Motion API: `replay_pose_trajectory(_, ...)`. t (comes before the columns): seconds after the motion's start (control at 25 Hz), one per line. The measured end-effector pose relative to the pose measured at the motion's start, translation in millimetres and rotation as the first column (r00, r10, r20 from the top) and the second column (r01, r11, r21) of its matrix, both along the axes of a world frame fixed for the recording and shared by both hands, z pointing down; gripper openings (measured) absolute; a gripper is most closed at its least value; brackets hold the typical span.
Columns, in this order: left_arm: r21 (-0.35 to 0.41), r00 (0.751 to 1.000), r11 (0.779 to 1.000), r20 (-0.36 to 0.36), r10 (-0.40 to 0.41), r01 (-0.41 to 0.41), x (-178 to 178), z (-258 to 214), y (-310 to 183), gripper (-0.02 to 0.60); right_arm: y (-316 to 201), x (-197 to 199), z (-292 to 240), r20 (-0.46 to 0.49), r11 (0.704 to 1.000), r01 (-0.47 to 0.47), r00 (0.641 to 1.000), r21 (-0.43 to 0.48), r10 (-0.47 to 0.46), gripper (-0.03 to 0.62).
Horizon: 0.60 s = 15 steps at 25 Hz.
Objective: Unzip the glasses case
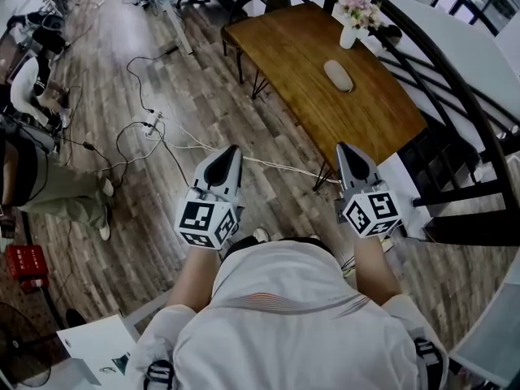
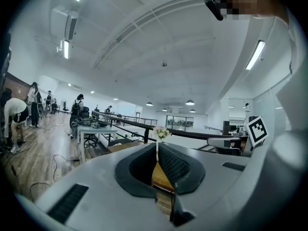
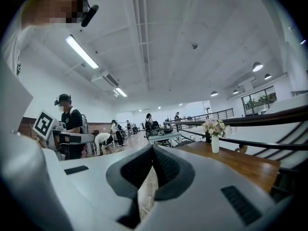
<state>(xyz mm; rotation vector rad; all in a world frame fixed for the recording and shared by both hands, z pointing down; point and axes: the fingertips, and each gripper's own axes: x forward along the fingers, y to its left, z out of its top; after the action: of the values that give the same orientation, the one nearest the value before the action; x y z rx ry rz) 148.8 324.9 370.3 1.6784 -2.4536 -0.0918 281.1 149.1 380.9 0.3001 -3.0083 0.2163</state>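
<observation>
**A:** What's the room like?

**B:** It's a big open hall with a plank floor (image 1: 211, 96). White cables (image 1: 151, 123) trail across the floor and a black railing (image 1: 479, 104) runs along the right. A long wooden tabletop (image 1: 382, 112) stands beside the railing.

**A:** And the glasses case?

**B:** The glasses case (image 1: 338, 75) is a pale oval lying near the middle of that tabletop, well apart from both tools. A white vase of pink flowers (image 1: 356, 19) stands toward the far end. The zip is too small to make out.

**A:** The tools?

**B:** The left hand-held gripper (image 1: 231, 149) and the right hand-held gripper (image 1: 344, 148) are held out over the floor. Each has its jaws pressed together, and neither is gripping an object.

**A:** Any writing?

**B:** Just the black-and-white square markers on the cubes (image 1: 208, 222). A white sheet (image 1: 93, 348) at bottom left has print too small to read. A seated person (image 1: 61, 195) is cut off by the left edge.
</observation>
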Motion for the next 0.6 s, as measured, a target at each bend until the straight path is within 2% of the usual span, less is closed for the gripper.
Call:
replay_pose_trajectory(0.28,-0.020,0.998,1.000,-0.056,0.004,-0.005,-41,25,27,0.023,27,-38,24,-0.058,1.000,-0.005,0.998,-0.009,0.004,0.052)
replay_pose_trajectory(0.44,-0.030,0.997,0.999,-0.073,0.019,-0.021,-54,35,18,0.023,20,-54,33,-0.085,1.000,-0.011,0.996,-0.022,0.009,0.051)
replay_pose_trajectory(0.6,-0.034,0.998,0.999,-0.061,0.022,-0.024,-75,35,4,0.023,5,-81,40,-0.090,1.000,-0.002,0.996,-0.031,-0.001,0.052)
